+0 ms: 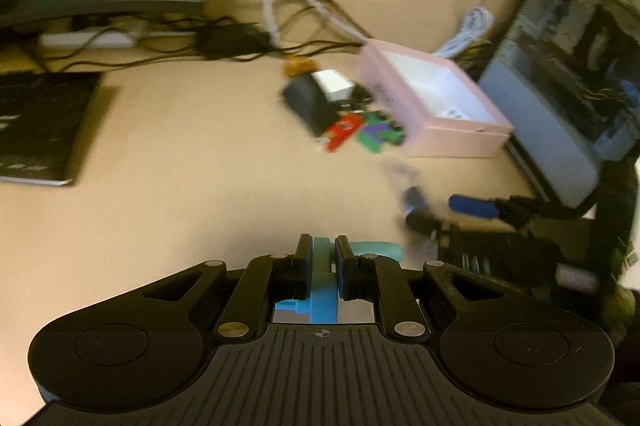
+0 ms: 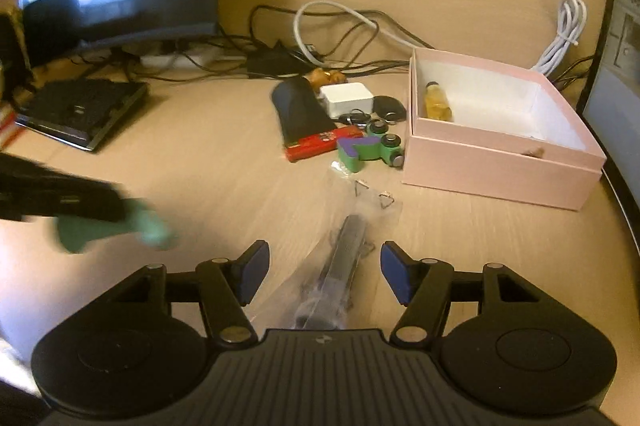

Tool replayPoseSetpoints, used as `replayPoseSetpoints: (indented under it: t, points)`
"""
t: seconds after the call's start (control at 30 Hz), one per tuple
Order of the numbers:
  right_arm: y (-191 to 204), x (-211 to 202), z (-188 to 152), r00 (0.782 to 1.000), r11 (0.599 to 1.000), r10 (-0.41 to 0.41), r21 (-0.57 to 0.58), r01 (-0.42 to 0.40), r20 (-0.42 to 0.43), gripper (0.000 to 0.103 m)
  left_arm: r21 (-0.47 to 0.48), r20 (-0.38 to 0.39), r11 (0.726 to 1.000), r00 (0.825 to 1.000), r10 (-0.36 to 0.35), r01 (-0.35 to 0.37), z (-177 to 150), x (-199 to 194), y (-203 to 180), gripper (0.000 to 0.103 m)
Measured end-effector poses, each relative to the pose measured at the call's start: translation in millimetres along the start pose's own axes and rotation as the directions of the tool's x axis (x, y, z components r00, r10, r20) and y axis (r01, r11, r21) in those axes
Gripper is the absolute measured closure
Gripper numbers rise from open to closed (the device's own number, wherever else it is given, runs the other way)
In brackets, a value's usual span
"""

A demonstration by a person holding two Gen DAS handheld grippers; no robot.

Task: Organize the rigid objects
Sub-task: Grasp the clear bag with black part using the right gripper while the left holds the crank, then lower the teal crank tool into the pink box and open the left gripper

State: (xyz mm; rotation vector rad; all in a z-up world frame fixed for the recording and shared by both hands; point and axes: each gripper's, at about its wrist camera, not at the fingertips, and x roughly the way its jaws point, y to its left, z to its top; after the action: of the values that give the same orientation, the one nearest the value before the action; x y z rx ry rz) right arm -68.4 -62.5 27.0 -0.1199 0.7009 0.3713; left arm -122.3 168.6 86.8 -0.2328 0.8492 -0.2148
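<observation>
Left wrist view: left gripper (image 1: 324, 254) clamped tight on a turquoise plastic piece (image 1: 325, 290), sticking out toward 12 o'clock. Up at 1 o'clock, pink box (image 1: 436, 105) open on the desk (image 1: 180, 185); red and green toys (image 1: 362, 133) just beside it at its 9 o'clock. No legible writing, too blurred.

Right wrist view: right gripper (image 2: 324, 276) spread apart, clear bag with a dark tool (image 2: 344, 258) lying between the pads, untouched. Pink box (image 2: 500, 153) at 1 o'clock, small amber bottle (image 2: 437, 103) inside.
</observation>
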Motion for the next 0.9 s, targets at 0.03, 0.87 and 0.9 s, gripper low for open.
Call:
replayPoseSetpoints:
  t: [0.03,0.87,0.9]
  points:
    - [-2,8,1,1.0,1.0,-0.009,0.024,0.009,-0.006,0.041,-0.004,0.001,1.0,1.0,0.013,-0.013,-1,-5,5,0.089]
    - [-34,-101,40,0.98,0.986,-0.127,0.128,0.107,0.157,0.086,0.074,-0.034,0.968,0.971,-0.237,0.239,13,37,-33,0.089]
    - [-38,-107,38,0.976,0.984,-0.145,0.122,0.126,0.163,0.086,0.083,-0.031,0.964,0.968,-0.251,0.252,16,41,-40,0.089]
